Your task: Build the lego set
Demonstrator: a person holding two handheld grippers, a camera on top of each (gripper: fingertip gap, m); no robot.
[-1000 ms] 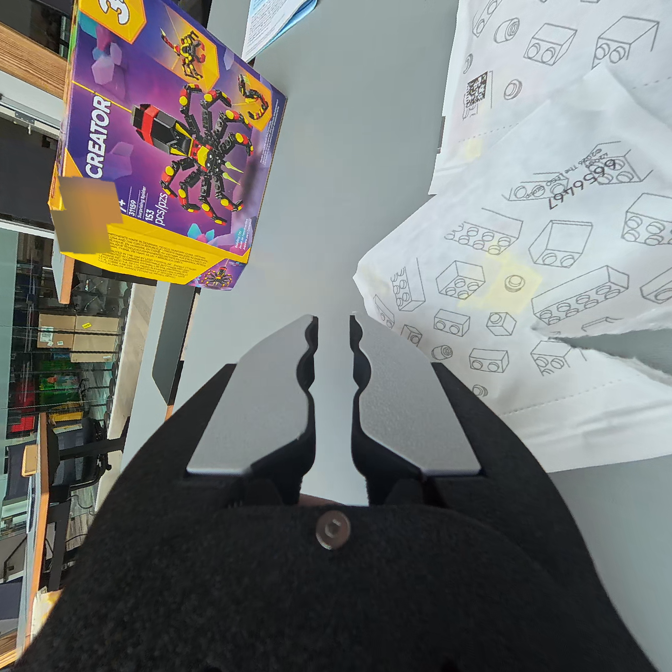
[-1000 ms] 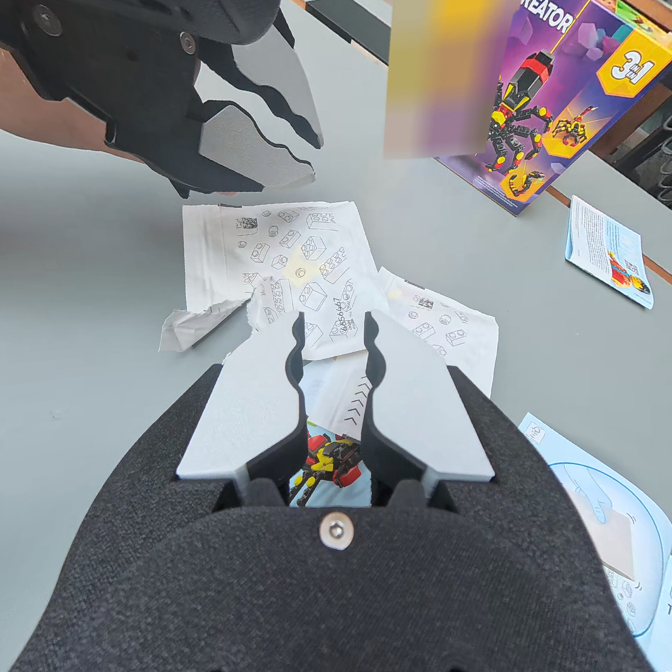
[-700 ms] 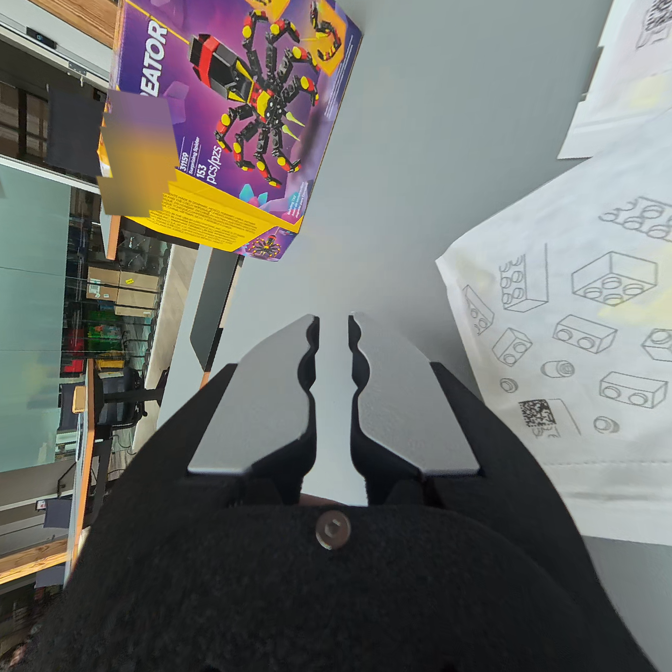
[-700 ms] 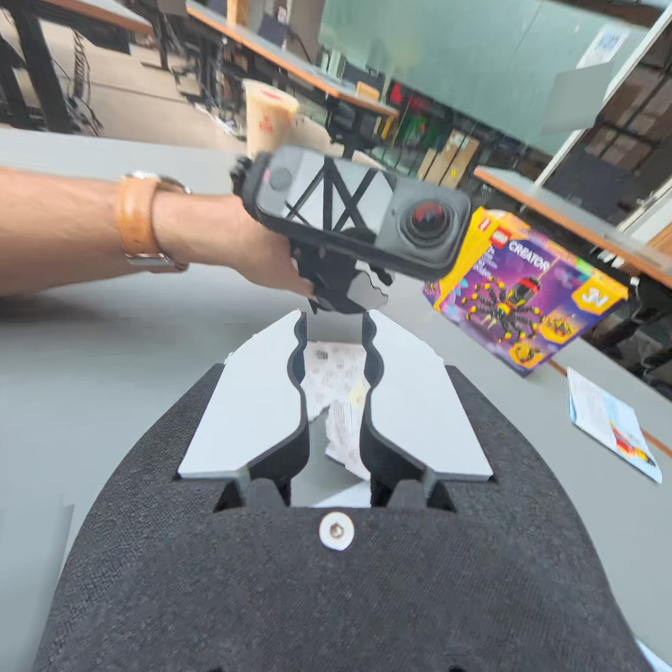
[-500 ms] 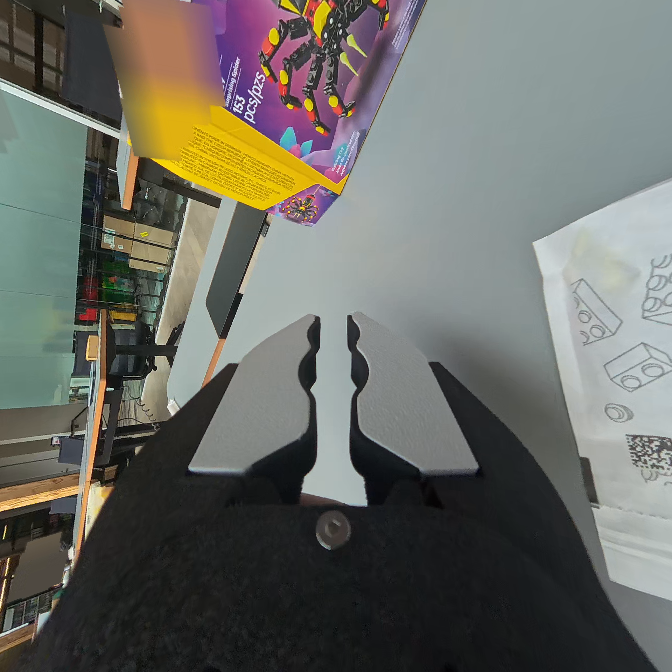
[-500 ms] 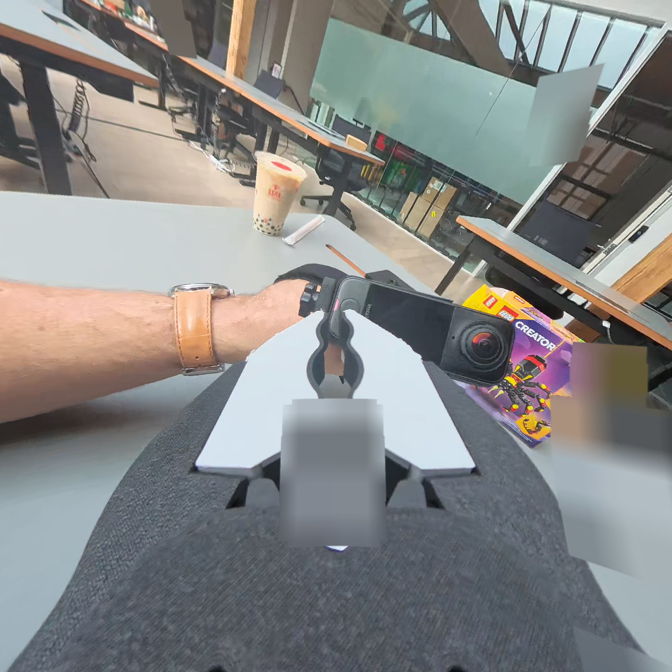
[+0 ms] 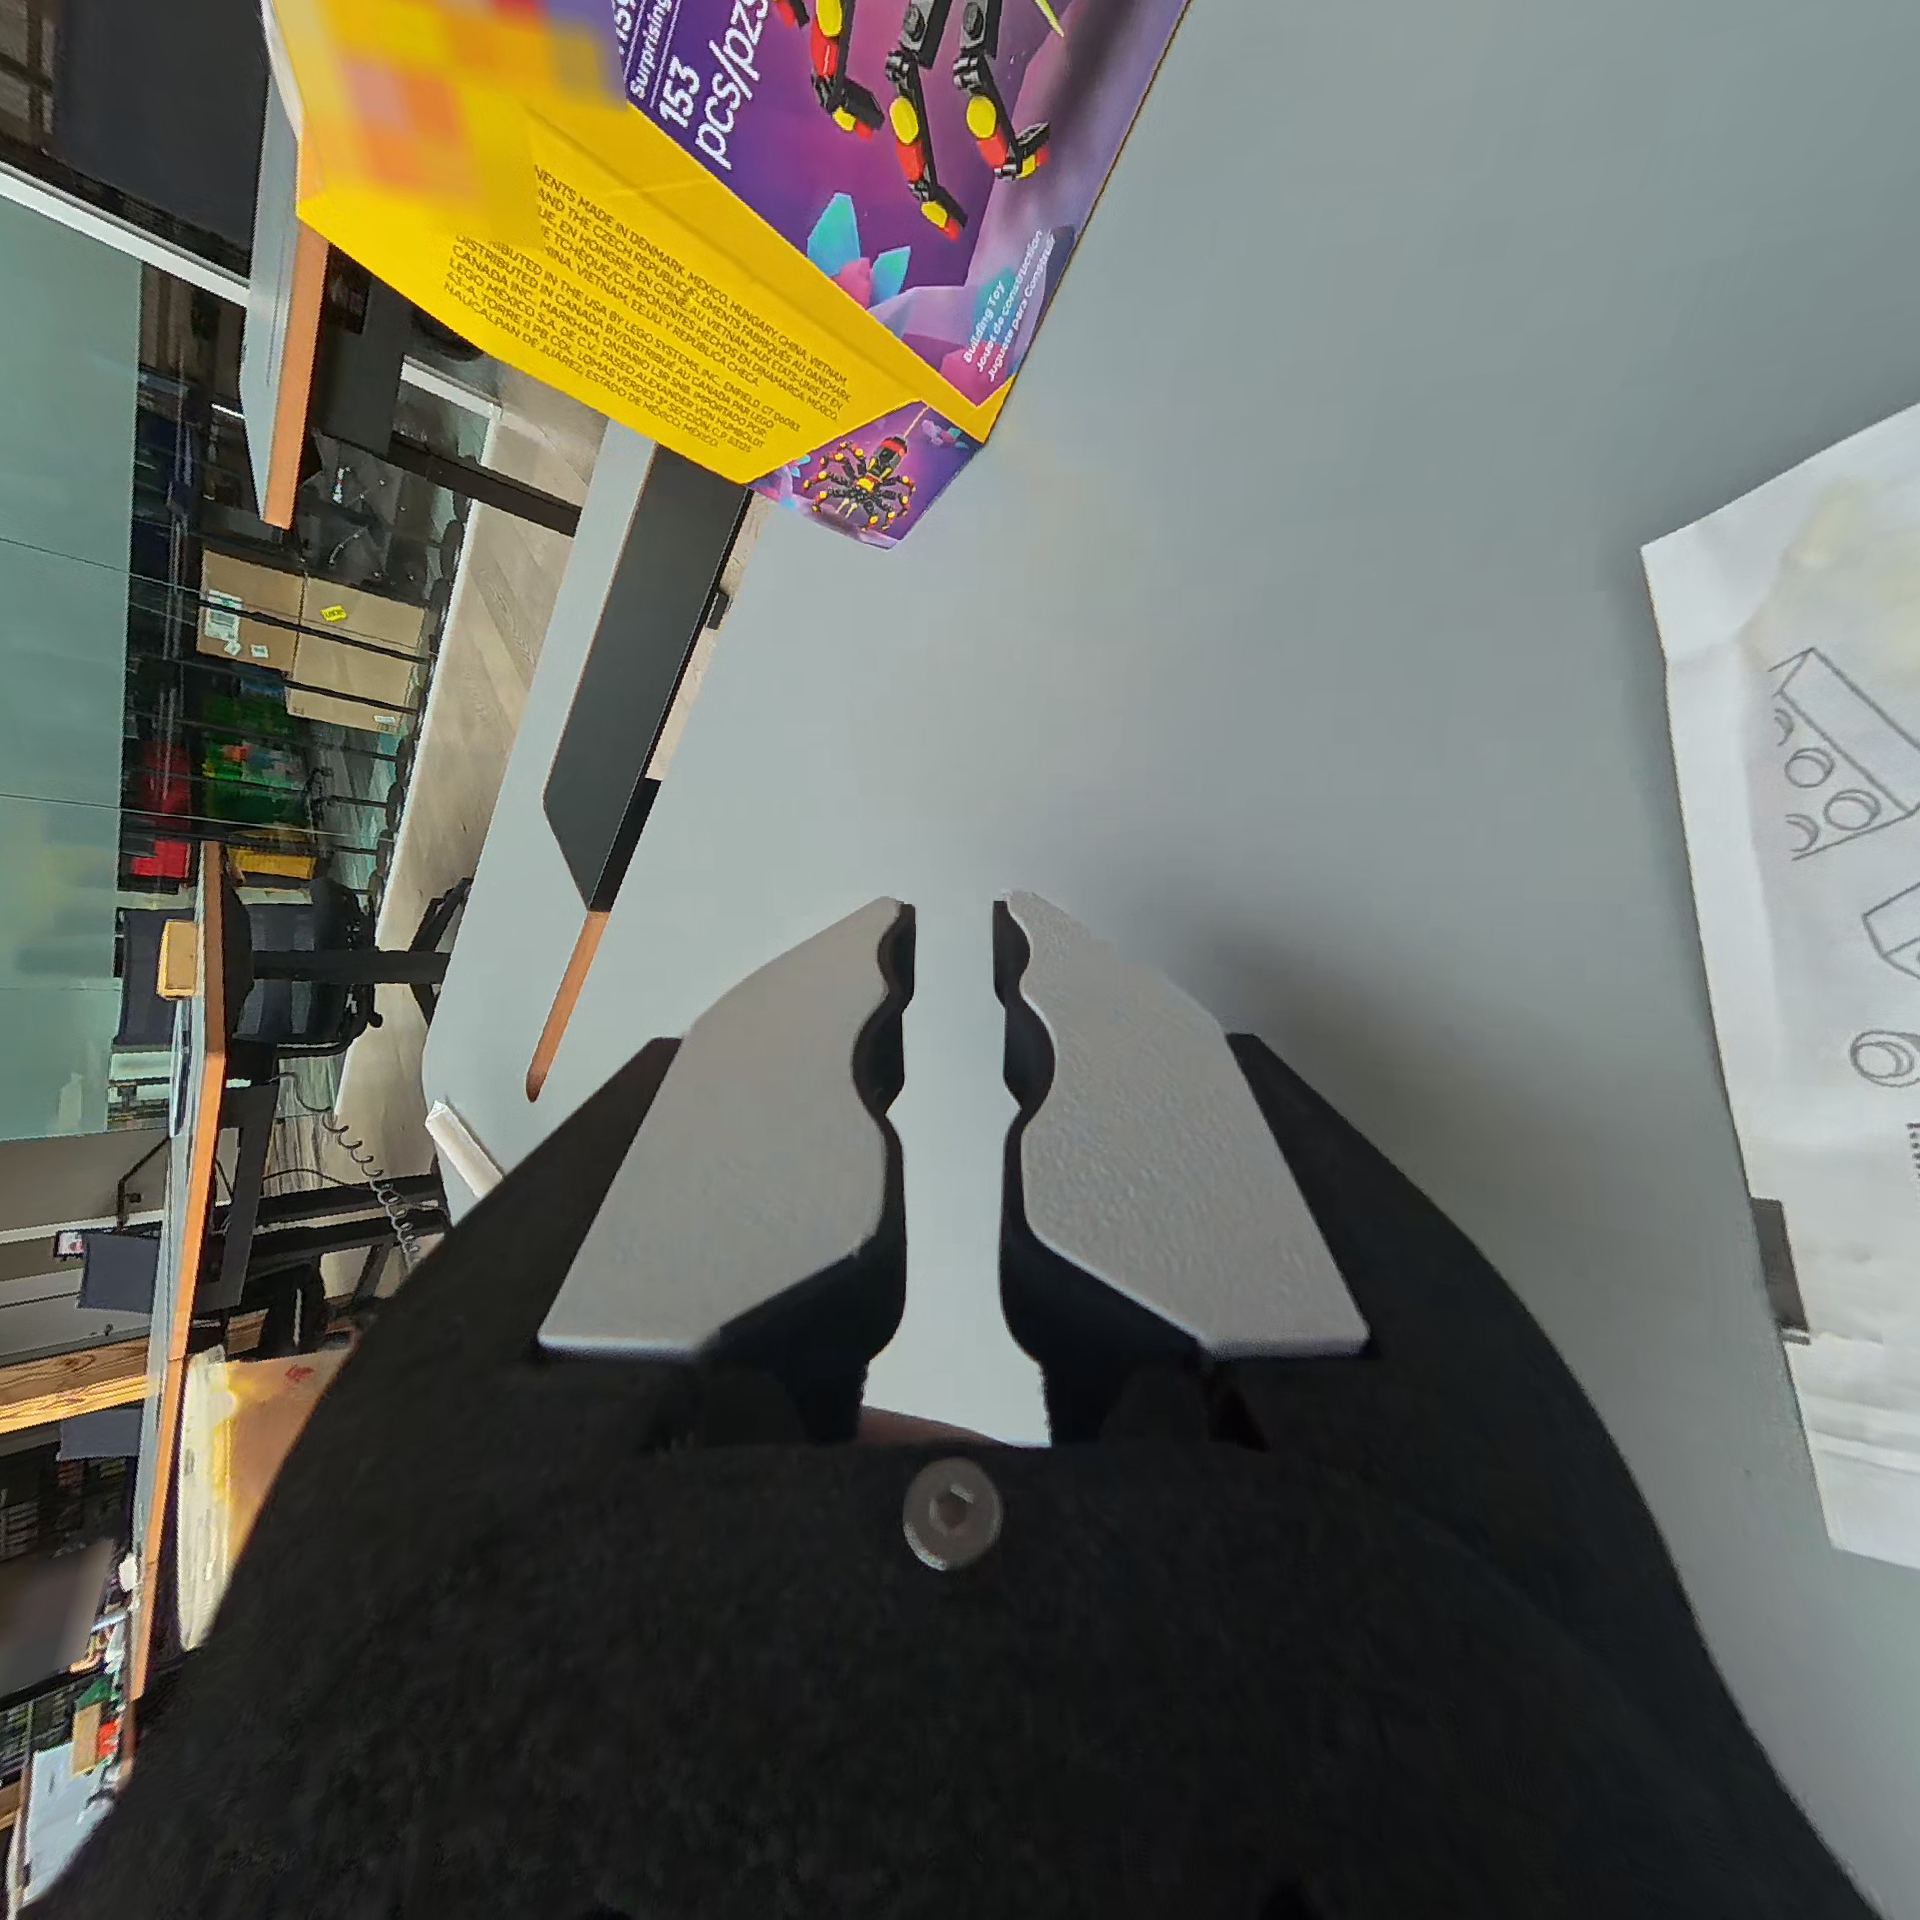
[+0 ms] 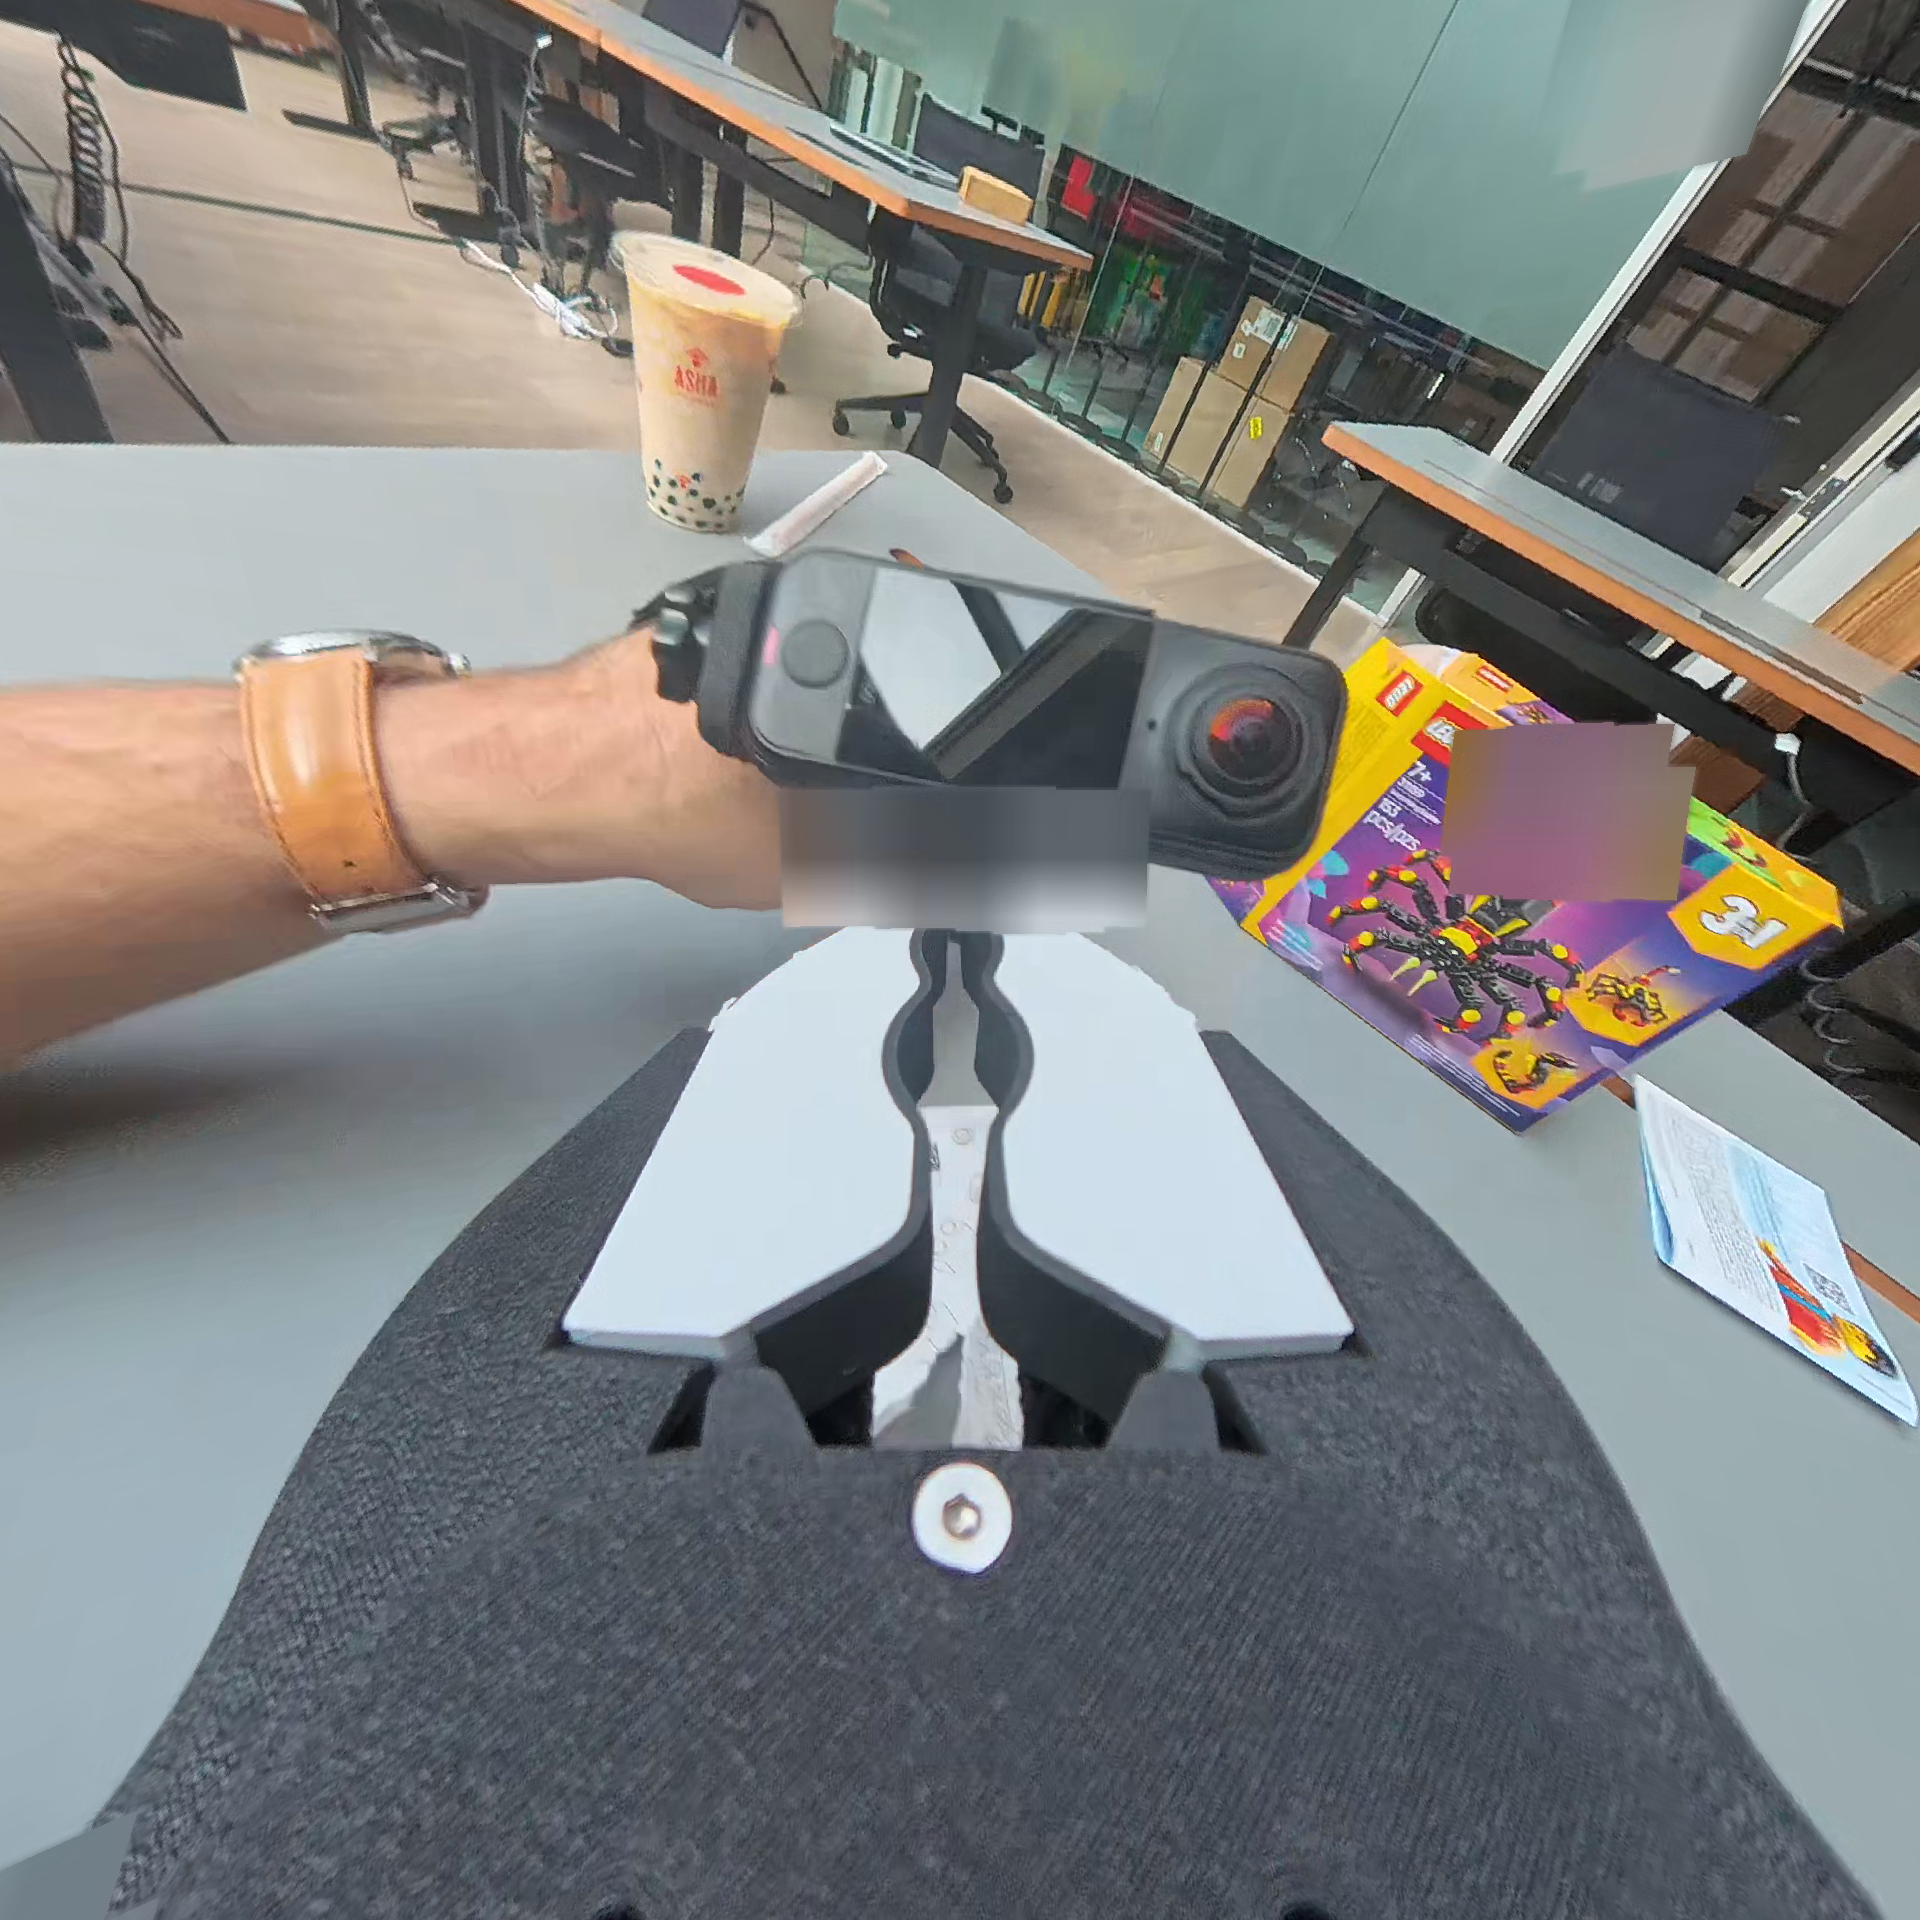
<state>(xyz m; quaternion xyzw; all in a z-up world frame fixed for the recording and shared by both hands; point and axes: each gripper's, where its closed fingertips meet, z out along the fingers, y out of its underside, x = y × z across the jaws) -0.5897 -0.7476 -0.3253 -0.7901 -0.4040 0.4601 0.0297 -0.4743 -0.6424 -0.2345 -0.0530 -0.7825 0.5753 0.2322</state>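
Note:
The purple and yellow Lego box (image 7: 790,208) lies on the grey table (image 7: 1351,520) ahead of my left gripper (image 7: 954,906). That gripper is a little open and empty, low over bare table. A white paper bag printed with brick outlines (image 7: 1818,935) lies to its right. My right gripper (image 8: 956,940) is shut on a white paper bag (image 8: 961,1247), a strip of which shows between its fingers. Beyond it a hand holds the left gripper's camera (image 8: 1039,707). The box also shows in the right wrist view (image 8: 1507,966).
A cup of bubble tea (image 8: 707,384) and a wrapped straw (image 8: 821,499) stand at the table's far end. A blue and white leaflet (image 8: 1766,1247) lies at the right. The table's edge (image 7: 488,935) runs close on the left gripper's left.
My right gripper has shut on the paper bag and tipped up from looking down at the bags. My left gripper has moved off the bags, across bare table.

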